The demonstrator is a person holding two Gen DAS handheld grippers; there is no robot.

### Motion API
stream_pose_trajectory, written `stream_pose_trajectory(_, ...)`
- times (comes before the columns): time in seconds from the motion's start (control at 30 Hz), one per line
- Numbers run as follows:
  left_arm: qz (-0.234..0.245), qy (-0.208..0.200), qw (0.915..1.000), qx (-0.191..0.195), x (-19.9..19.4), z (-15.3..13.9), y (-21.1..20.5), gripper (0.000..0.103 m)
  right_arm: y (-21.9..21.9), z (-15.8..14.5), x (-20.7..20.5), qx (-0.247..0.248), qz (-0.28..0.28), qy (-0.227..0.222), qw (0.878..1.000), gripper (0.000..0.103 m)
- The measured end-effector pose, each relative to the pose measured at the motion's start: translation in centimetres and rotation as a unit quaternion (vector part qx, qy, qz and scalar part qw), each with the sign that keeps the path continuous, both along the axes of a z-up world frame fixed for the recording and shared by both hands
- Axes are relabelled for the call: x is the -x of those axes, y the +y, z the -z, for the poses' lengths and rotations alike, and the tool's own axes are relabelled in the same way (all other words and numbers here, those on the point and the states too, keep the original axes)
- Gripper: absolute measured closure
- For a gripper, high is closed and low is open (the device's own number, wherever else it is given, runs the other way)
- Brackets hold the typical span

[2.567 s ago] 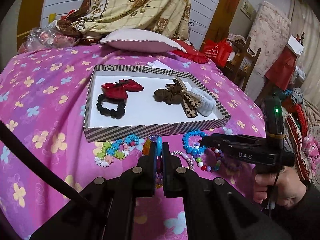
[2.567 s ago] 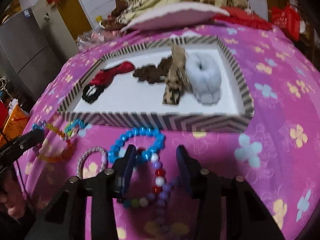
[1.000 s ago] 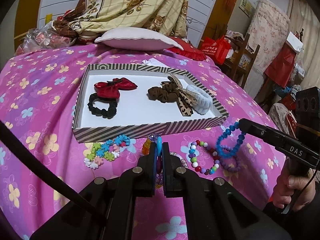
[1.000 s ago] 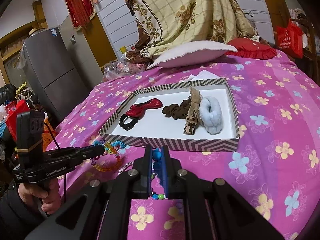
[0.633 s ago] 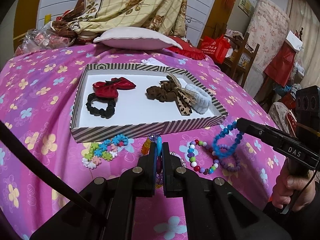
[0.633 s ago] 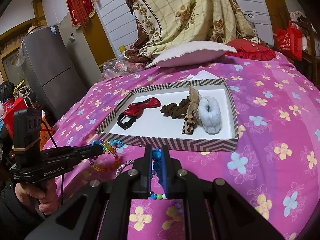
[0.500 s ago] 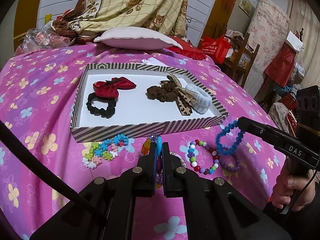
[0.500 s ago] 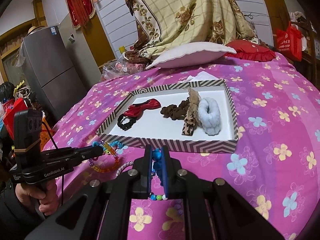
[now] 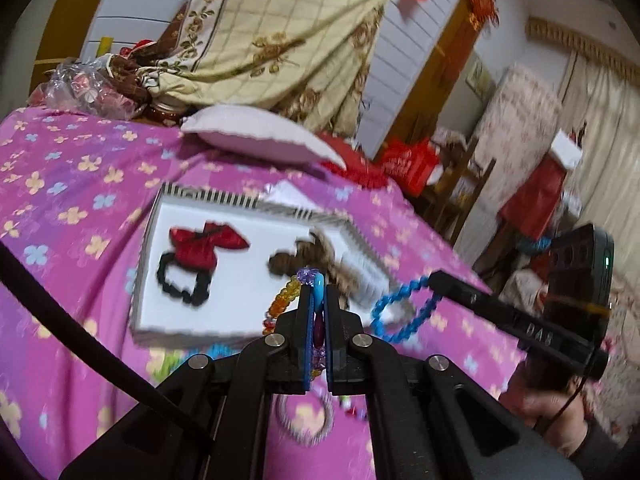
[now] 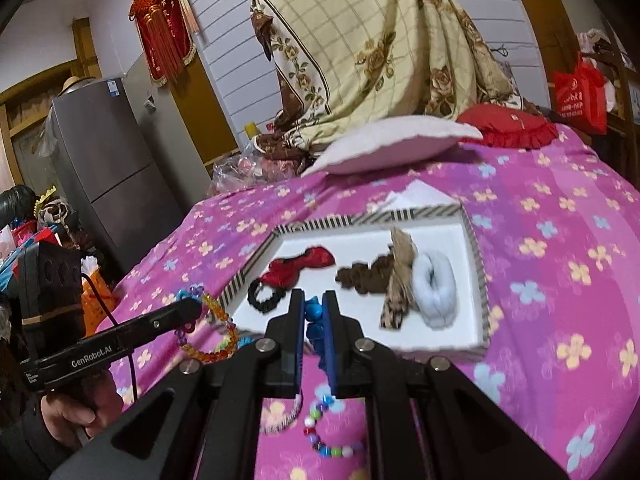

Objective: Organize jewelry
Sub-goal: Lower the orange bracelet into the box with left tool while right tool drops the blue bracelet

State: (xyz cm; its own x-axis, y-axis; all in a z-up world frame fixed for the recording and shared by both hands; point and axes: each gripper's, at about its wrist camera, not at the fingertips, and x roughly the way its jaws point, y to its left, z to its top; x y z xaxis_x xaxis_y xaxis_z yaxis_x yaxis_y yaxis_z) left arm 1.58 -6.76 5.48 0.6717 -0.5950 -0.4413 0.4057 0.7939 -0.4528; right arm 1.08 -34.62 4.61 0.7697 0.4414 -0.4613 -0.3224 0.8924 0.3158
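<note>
My left gripper (image 9: 318,292) is shut on an orange and purple bead bracelet (image 9: 280,300) and holds it in the air near the front of the striped box (image 9: 138,280). It also shows in the right wrist view (image 10: 192,307) with the bracelet (image 10: 218,342) hanging from it. My right gripper (image 10: 313,305) is shut on a blue bead bracelet (image 10: 314,314), which hangs from its tip in the left wrist view (image 9: 400,312). The box (image 10: 478,264) holds a red bow tie (image 10: 300,266), a brown scrunchie (image 10: 360,276) and a pale blue scrunchie (image 10: 434,286).
On the pink flowered cloth (image 10: 560,264) in front of the box lie a multicoloured bead bracelet (image 10: 328,446) and a silvery bracelet (image 9: 306,420). A white cushion (image 10: 396,142) and a red cushion (image 10: 508,124) lie behind the box. A grey fridge (image 10: 104,160) stands at the left.
Both grippers have risen and moved forward toward the box, each carrying its bracelet higher off the cloth. The blue bracelet now hangs near the box's front right corner.
</note>
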Motion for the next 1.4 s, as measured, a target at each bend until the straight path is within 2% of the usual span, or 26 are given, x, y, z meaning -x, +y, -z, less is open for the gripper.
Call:
stream_pose_trajectory(0.13,-0.016,0.007,0.9998,0.010,-3.1,0.4,-0.7,0.103,0.3,-0.4,-2.0,-0.001,0.006,0.001,1.000,0.094)
stream_pose_trajectory(0.37,-0.012,0.058,0.9982,0.005,-7.8,2.9,-2.6,0.103,1.3,1.8,-7.3,0.017,0.016,0.052,0.998,0.094)
stream_pose_trajectory(0.47,-0.008,0.076,0.9970,0.012,-8.8,3.9,-2.9,0.103,1.4,2.8,-8.5,-0.008,0.012,0.067,0.998,0.094)
stream_pose_trajectory(0.57,-0.015,0.078,0.9968,0.012,-9.1,4.2,-2.8,0.103,2.1,3.0,-9.2,-0.032,0.000,0.072,0.997,0.094)
stream_pose_trajectory(0.73,-0.040,0.130,0.9901,-0.034,-10.1,6.3,-2.8,0.103,3.1,4.4,-10.7,-0.044,-0.006,0.092,0.995,0.094)
stream_pose_trajectory(0.83,-0.051,0.145,0.9861,-0.063,-10.2,7.2,-2.7,0.103,3.1,6.3,-11.6,-0.024,0.017,0.127,0.991,0.094)
stream_pose_trajectory(0.97,-0.058,0.155,0.9831,-0.079,-10.0,7.8,-2.5,0.103,2.7,8.1,-12.1,0.010,0.040,0.161,0.986,0.094)
stream_pose_trajectory(1.07,-0.066,0.152,0.9814,-0.096,-9.7,7.7,-2.5,0.103,2.3,8.4,-12.0,0.024,0.047,0.163,0.985,0.094)
stream_pose_trajectory(1.17,-0.066,0.152,0.9803,-0.107,-9.7,7.7,-2.5,0.103,1.7,8.1,-11.7,0.026,0.052,0.158,0.986,0.084)
stream_pose_trajectory(1.23,-0.070,0.149,0.9793,-0.118,-9.7,7.6,-2.6,0.103,1.6,7.8,-11.5,0.019,0.047,0.151,0.987,0.083)
stream_pose_trajectory(1.4,-0.076,0.140,0.9812,-0.109,-9.5,6.8,-1.9,0.101,1.3,6.0,-10.5,0.008,0.033,0.117,0.993,0.078)
